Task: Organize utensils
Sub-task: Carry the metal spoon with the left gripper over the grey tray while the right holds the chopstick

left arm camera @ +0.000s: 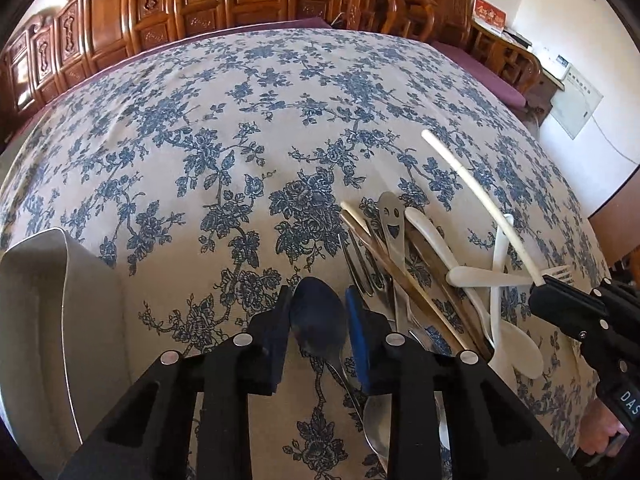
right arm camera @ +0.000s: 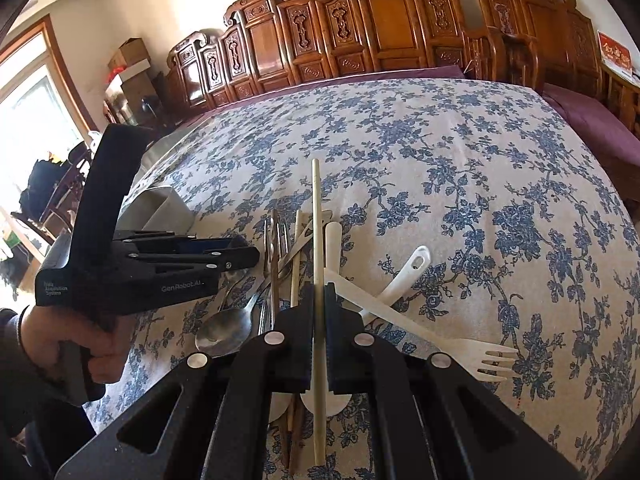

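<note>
A pile of utensils [left arm camera: 416,272] lies on the floral tablecloth: metal forks, a smiley-faced metal handle [left arm camera: 392,220], brown chopsticks, white plastic spoons [left arm camera: 516,352] and a white fork [right arm camera: 476,356]. My left gripper [left arm camera: 318,312] is shut on the bowl of a metal spoon [left arm camera: 316,320], at the pile's left edge. My right gripper [right arm camera: 319,312] is shut on a pale chopstick [right arm camera: 316,240] and holds it above the pile; the chopstick also shows in the left wrist view [left arm camera: 480,200]. A grey bin [left arm camera: 44,320] stands at the left.
The blue floral tablecloth [left arm camera: 240,120] covers the wide table. Carved wooden chairs [right arm camera: 360,20] line the far edge. A purple cushion [right arm camera: 592,120] sits at the right. The grey bin shows in the right wrist view [right arm camera: 164,208] behind the left gripper [right arm camera: 160,264].
</note>
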{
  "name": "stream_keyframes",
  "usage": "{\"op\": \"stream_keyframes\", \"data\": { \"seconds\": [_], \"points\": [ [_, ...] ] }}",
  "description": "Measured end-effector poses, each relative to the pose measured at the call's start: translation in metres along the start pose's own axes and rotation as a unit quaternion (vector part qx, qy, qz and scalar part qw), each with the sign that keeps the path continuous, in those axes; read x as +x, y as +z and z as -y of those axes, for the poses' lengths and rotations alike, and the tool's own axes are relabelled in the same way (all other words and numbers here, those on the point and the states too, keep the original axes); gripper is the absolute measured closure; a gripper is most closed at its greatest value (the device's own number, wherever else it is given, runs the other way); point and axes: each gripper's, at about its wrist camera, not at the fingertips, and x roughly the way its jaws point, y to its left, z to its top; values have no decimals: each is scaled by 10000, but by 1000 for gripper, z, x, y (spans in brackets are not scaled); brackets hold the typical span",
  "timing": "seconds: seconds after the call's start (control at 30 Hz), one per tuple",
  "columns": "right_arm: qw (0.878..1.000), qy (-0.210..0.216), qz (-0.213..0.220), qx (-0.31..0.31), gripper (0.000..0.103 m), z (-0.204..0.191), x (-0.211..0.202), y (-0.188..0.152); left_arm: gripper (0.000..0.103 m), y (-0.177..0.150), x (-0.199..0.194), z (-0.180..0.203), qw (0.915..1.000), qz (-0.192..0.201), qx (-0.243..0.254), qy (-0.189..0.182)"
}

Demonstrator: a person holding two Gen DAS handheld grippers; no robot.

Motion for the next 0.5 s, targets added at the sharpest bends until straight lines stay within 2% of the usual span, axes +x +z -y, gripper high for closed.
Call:
{"op": "stream_keyframes", "data": {
  "seconds": [0.03, 0.1, 0.13, 0.5],
  "points": [
    [10000, 0, -4, -3, 97, 0, 0, 0, 80, 0, -1, 0, 10000, -5, -4, -26],
    [10000, -1, -4, -4, 97, -1, 0, 0, 99, 0, -8, 1, 9999, 95, 31, -35],
    [10000, -3, -4, -6, 97, -1, 0, 0, 102, 0, -12, 3, 9999, 141, 58, -66],
    [9999, -54, 18, -110, 97, -10, -4, 4, 102, -8, -53, 7, 9983, 502, 279, -25]
  ]
}}
